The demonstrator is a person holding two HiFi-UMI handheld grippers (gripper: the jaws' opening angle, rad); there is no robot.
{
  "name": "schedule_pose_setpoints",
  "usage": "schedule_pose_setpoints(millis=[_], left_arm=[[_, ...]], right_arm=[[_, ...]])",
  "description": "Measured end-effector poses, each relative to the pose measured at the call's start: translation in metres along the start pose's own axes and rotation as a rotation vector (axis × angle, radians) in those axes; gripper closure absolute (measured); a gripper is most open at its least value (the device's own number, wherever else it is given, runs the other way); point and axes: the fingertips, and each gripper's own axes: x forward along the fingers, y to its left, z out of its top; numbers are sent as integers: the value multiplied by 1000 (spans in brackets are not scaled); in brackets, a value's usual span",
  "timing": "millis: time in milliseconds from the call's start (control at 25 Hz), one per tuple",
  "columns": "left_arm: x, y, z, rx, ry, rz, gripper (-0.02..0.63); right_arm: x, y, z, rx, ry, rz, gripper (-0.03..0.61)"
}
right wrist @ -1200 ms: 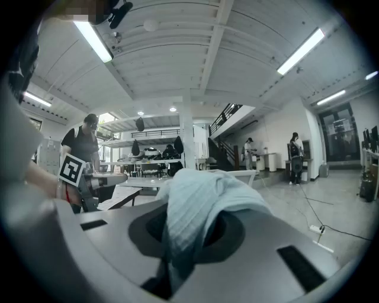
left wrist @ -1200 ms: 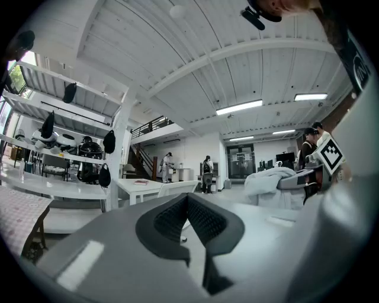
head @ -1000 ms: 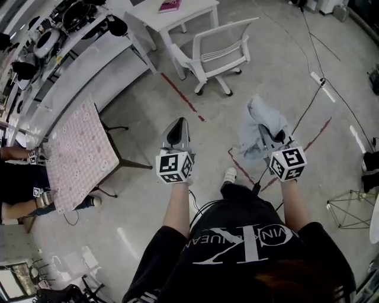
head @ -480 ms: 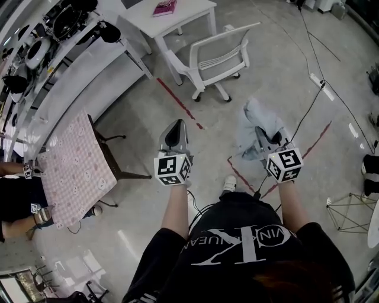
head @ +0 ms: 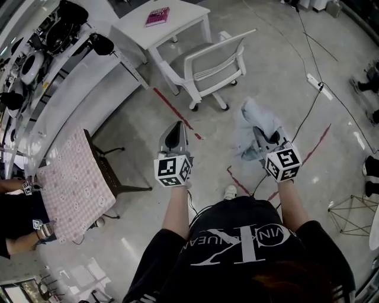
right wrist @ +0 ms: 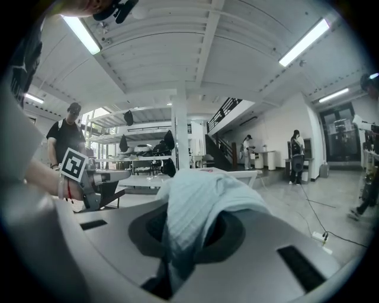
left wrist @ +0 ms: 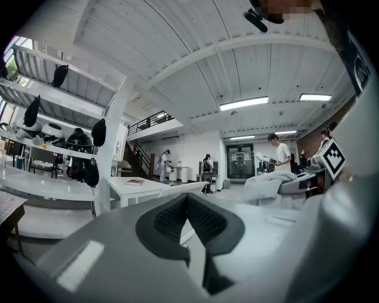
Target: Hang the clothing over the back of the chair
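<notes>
A light blue piece of clothing (head: 251, 120) hangs bunched from my right gripper (head: 260, 135), which is shut on it. In the right gripper view the cloth (right wrist: 201, 198) drapes over both jaws and hides the fingertips of this gripper (right wrist: 190, 220). My left gripper (head: 176, 126) is held level beside it, shut with nothing between its pads (left wrist: 175, 218). The white office chair (head: 214, 58) stands ahead on the floor, its back turned toward me, apart from both grippers. From the left gripper view the chair (left wrist: 179, 189) shows just past the jaws.
Behind the chair stands a white table (head: 183, 13) with a pink book (head: 157, 16). A checked-cloth table (head: 71, 174) and dark chair (head: 112, 171) are at left, long shelving beyond. Cables (head: 317, 86) and red tape lines (head: 174, 109) cross the floor. A wire frame (head: 349, 213) sits at right.
Both grippers have travelled forward together with the clothing still held. The white chair and table now lie nearer to the grippers in the head view.
</notes>
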Motion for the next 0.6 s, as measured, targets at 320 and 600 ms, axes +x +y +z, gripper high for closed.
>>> schedule_pose_setpoints(millis=[320, 600], left_arm=[[28, 5, 4, -12, -14, -5, 604], [40, 1, 4, -20, -8, -14, 604]], right_arm=[[22, -16, 13, -47, 0, 4, 520], [30, -27, 21, -53, 2, 2, 520]])
